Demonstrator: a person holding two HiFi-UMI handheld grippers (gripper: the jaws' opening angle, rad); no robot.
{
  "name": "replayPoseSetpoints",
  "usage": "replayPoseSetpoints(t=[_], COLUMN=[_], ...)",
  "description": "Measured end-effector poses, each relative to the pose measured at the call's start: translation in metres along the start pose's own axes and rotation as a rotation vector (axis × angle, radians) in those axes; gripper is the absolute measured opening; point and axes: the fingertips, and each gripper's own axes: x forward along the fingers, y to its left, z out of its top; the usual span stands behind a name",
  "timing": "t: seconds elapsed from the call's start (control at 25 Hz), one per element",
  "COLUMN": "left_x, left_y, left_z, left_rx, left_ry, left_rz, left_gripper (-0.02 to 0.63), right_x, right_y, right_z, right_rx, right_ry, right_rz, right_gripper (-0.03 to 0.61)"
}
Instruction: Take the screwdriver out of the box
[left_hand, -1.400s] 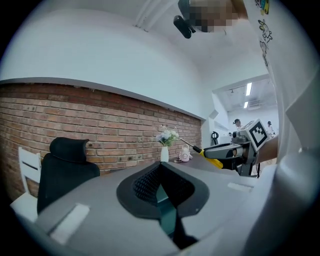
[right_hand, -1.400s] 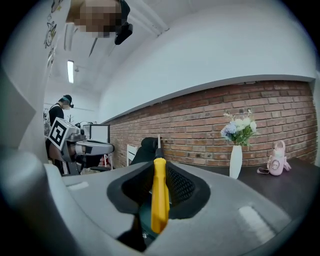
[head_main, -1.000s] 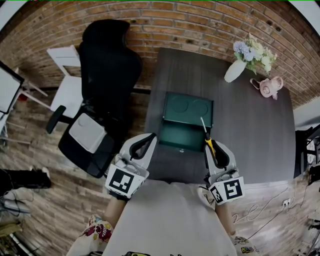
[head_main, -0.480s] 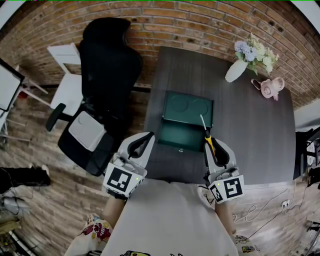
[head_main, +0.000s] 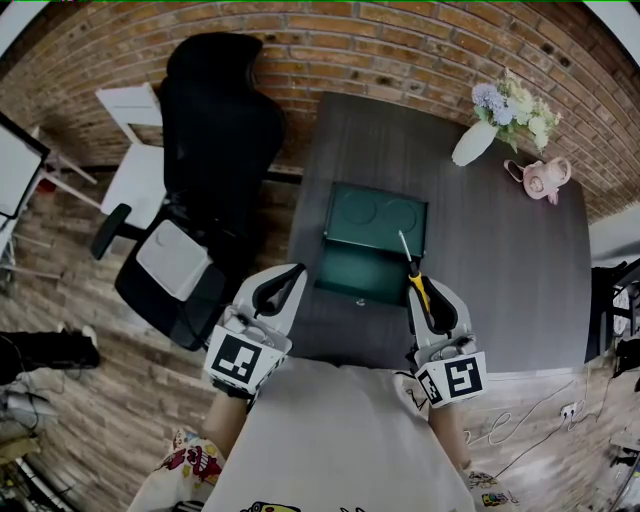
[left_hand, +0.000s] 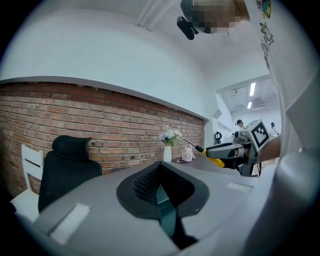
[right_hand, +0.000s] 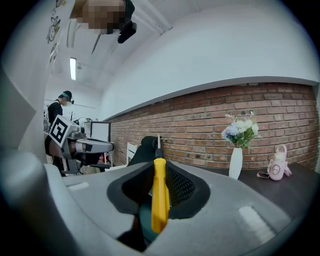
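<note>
The screwdriver (head_main: 414, 276), a slim metal shaft on a smooth yellow plastic handle with a black collar, is out of the box. The right hand-held gripper (head_main: 428, 300) clamps its handle between dark ribbed pads, with the shaft pointing away from the person. In the head view it sits over the near right corner of the dark green rectangular box (head_main: 322, 270).

Over the last second almost nothing has changed. The grip, the tool's angle and both hand-held grippers are where they were, so I judge the lift done and this a pause before setting the tool down.

The box stands open and looks empty, its lid folded back to show two moulded round hollows. It rests on a dark wood-grain tabletop (head_main: 500, 270).

The left hand-held gripper (head_main: 285, 285) hovers by the box's near left corner, jaw tips together on nothing.
</note>
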Motion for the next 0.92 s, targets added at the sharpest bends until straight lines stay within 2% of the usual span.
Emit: replayPoseSetpoints(t=[0.32, 0.48, 0.64, 0.92], left_x=[0.003, 0.003, 0.004, 0.008], left_y=[0.002, 0.003, 0.004, 0.005], left_z=[-0.003, -0.008, -0.004, -0.004], left_rx=[-0.003, -0.017, -0.004, -0.002], left_ry=[0.011, 0.048, 0.012, 0.017], left_rz=[0.015, 0.025, 0.020, 0.016], left_gripper=[-0.002, -0.002, -0.002, -0.002], right_x=[0.001, 0.001, 0.002, 0.005], right_y=[-0.004, -0.006, -0.007, -0.011], right_z=[-0.002, -0.004, -0.004, -0.004], right_rx=[0.004, 0.002, 0.005, 0.010], right_ry=[0.007, 0.004, 0.004, 0.007], right_rz=[-0.002, -0.005, -0.006, -0.002], right_gripper=[0.078, 0.078, 0.078, 0.078])
